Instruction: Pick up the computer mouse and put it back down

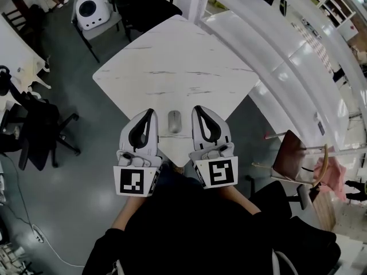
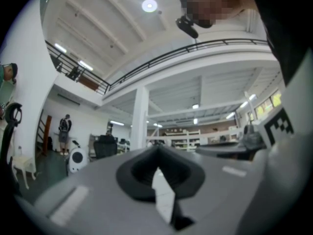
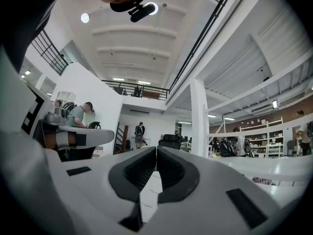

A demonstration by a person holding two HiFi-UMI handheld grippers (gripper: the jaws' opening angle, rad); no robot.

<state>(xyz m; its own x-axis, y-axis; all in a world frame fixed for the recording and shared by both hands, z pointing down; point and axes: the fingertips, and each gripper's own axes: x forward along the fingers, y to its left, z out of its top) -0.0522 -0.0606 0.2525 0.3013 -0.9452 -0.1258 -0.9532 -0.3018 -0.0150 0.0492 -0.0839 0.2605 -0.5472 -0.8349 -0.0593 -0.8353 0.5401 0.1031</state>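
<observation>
Head view coverage is given from nearest to farthest, and every place is reckoned from the computer mouse (image 1: 174,121). Closest to the camera, behind the mouse, a person's dark-sleeved arms are seen. The left gripper (image 1: 150,112) is held just to the left of the mouse and the right gripper (image 1: 197,108) just to its right, with no contact made out on either side. Both pairs of jaws are pressed together at the tips, and nothing is pinched between them; this is borne out in the left gripper view and the right gripper view alike. The mouse itself is laid flat on the near corner of a white marbled table (image 1: 178,67), whose bare top widens out beyond it. A black office chair (image 1: 35,128) is placed well to the left of the mouse on the grey floor, and a brown wooden chair (image 1: 295,160) well to its right. Far beyond the mouse, to the left, a white rounded pod (image 1: 92,8) is set on a chair seat.
</observation>
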